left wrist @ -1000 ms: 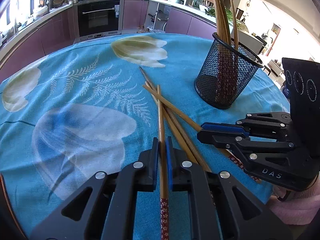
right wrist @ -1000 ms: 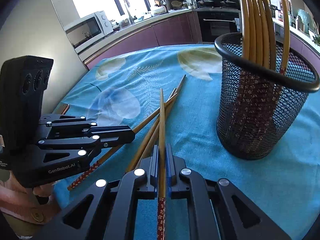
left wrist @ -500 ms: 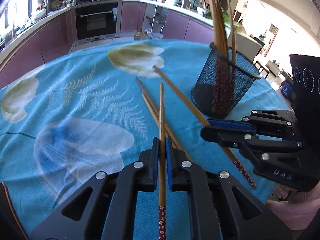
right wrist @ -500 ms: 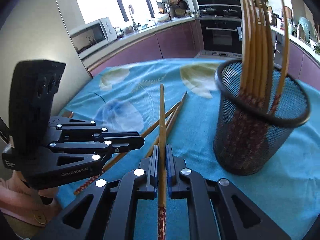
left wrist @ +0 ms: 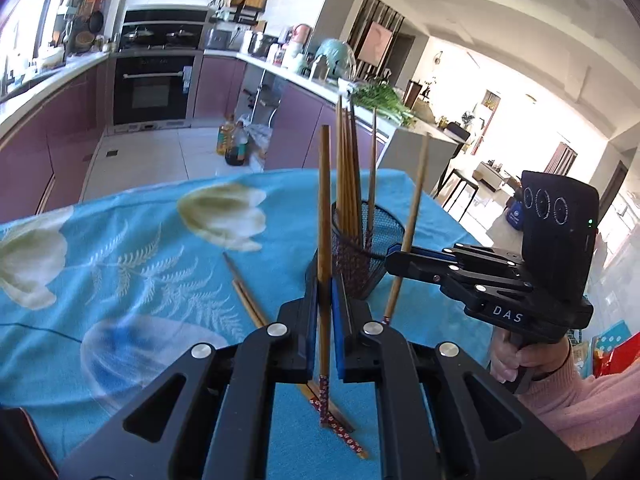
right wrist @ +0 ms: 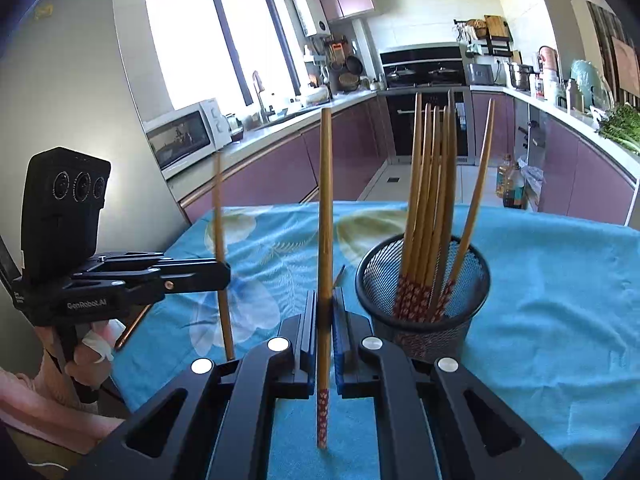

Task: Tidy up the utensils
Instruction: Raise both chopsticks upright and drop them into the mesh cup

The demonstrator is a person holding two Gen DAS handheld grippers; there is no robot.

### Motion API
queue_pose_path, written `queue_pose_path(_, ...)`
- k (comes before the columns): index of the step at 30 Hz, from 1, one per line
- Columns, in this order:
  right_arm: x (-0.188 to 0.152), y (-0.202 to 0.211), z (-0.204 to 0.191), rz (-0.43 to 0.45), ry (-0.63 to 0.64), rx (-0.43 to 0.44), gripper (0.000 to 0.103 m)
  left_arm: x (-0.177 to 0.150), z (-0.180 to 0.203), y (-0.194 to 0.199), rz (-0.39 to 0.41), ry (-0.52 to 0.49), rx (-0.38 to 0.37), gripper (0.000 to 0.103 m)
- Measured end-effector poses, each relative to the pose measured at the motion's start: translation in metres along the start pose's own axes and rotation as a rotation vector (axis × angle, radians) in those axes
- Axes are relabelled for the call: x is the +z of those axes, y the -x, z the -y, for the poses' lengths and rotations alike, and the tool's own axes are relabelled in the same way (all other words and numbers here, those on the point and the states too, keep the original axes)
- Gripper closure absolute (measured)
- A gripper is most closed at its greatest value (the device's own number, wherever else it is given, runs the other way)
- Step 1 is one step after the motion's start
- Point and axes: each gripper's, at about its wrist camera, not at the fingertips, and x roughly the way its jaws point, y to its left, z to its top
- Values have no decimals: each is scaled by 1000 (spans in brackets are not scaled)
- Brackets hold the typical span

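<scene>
My left gripper (left wrist: 325, 284) is shut on a bamboo chopstick (left wrist: 324, 200), which stands nearly upright above the cloth, its red patterned end hanging below the jaws. My right gripper (right wrist: 325, 300) is shut on a second chopstick (right wrist: 325, 200), also upright. Each gripper shows in the other's view: the right gripper (left wrist: 394, 258) with its stick (left wrist: 414, 208), and the left gripper (right wrist: 224, 276) with its stick (right wrist: 218, 220). A black mesh holder (right wrist: 424, 320) with several chopsticks (right wrist: 428, 200) stands just right of my right gripper. Two loose chopsticks (left wrist: 246, 300) lie on the cloth.
The table wears a blue floral cloth (left wrist: 120, 280), whose far edge drops to the kitchen floor. A thin dark object (right wrist: 132, 328) lies near the table's left edge. A person's hands in pink sleeves (left wrist: 568, 400) hold both grippers. Bottles (left wrist: 234, 148) stand on the floor beyond.
Both grippers have risen from the cloth, each with its chopstick, and tipped up so the sticks now stand upright. Two chopsticks stay on the table.
</scene>
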Motion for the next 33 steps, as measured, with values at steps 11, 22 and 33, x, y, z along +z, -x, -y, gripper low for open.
queue_pose_path(11,26,29,9,94,37,-13,97,33,7,23,111,0,-64,96)
queue_pose_path(22,57,54,19,184,83,-75,97,84,33,23,210,-56,-98,96)
queue_pose_path(33,72,43,36,200,87,-129,97,106,61,-5,196,-128,-62,96)
